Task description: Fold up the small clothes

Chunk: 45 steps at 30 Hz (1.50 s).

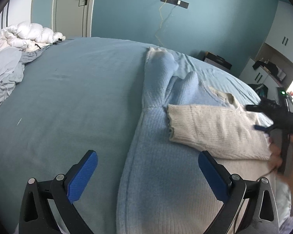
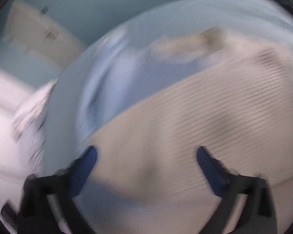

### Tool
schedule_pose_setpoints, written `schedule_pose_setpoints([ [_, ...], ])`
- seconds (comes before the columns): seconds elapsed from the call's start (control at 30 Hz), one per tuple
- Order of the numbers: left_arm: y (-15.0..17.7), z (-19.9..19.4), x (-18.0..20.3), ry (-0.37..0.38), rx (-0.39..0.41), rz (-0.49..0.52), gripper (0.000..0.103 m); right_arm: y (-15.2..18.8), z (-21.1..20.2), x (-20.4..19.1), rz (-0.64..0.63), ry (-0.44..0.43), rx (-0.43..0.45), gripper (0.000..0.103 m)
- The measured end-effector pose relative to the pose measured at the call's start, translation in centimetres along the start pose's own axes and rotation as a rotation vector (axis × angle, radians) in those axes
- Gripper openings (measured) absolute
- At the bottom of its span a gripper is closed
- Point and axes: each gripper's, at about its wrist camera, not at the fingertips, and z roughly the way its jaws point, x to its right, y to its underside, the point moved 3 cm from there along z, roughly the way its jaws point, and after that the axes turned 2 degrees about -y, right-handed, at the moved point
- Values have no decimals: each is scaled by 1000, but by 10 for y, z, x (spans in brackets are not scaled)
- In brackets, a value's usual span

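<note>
Right wrist view: right gripper (image 2: 146, 156) wide apart, empty, above sweater (image 2: 205, 117).

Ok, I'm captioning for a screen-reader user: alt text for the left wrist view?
A blue and cream knit sweater lies on a blue bed, its cream sleeve folded across. The open left gripper hovers above it; the right gripper is at the right edge.

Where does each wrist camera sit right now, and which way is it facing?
Left wrist: on the left gripper, jaws open, looking down across the blue-grey bedsheet at the pale blue ribbed knit sweater, its cream knit sleeve folded across; the right gripper and a hand show.
Right wrist: on the right gripper, jaws open, blurred, above the cream sleeve.
Shared: sweater, sleeve, bed.
</note>
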Motion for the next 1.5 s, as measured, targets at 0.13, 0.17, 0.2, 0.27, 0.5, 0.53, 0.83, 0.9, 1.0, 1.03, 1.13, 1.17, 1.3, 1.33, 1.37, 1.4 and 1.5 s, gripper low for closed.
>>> schedule_pose_setpoints([
  [0.13,3,8,6,-10,-20,24,103,-22,11,72,-2,208,-56,99],
  [0.17,4,11,8,-14,-26,32,103,-18,20,78,-19,239,-89,93],
  [0.2,5,14,10,-19,-31,41,103,-13,25,83,-26,260,-116,86],
  [0.27,7,17,12,-26,-37,53,103,4,47,99,-9,317,-209,85],
  [0.5,9,13,16,-32,-28,77,103,17,30,41,-10,184,-75,91],
  [0.53,9,12,16,-30,-27,79,103,20,34,32,0,163,-78,91],
  [0.83,5,-2,7,-60,18,56,103,23,47,11,131,195,-2,92],
  [0.9,3,-8,2,-15,23,17,103,30,64,19,116,368,-80,92],
  [1.0,3,-11,4,-14,28,36,103,38,77,6,9,448,-137,94],
  [1.03,3,-11,5,-25,29,51,103,37,69,-1,23,432,-121,94],
  [1.13,4,-8,7,-29,17,70,103,41,28,-34,53,200,-46,94],
  [1.17,4,-7,7,-21,7,72,103,42,12,-41,52,148,-25,94],
  [1.3,7,-3,10,-30,-14,98,103,50,-69,-72,98,-88,61,94],
  [1.33,8,-2,10,-36,-19,108,103,52,-99,-70,104,-145,80,94],
  [1.37,10,-2,11,-42,-22,114,103,55,-133,-60,107,-176,90,94],
  [1.4,11,-2,11,-44,-24,119,103,57,-157,-45,113,-194,98,95],
  [1.5,14,-4,14,-36,-28,137,103,78,-219,-37,126,-169,154,102],
])
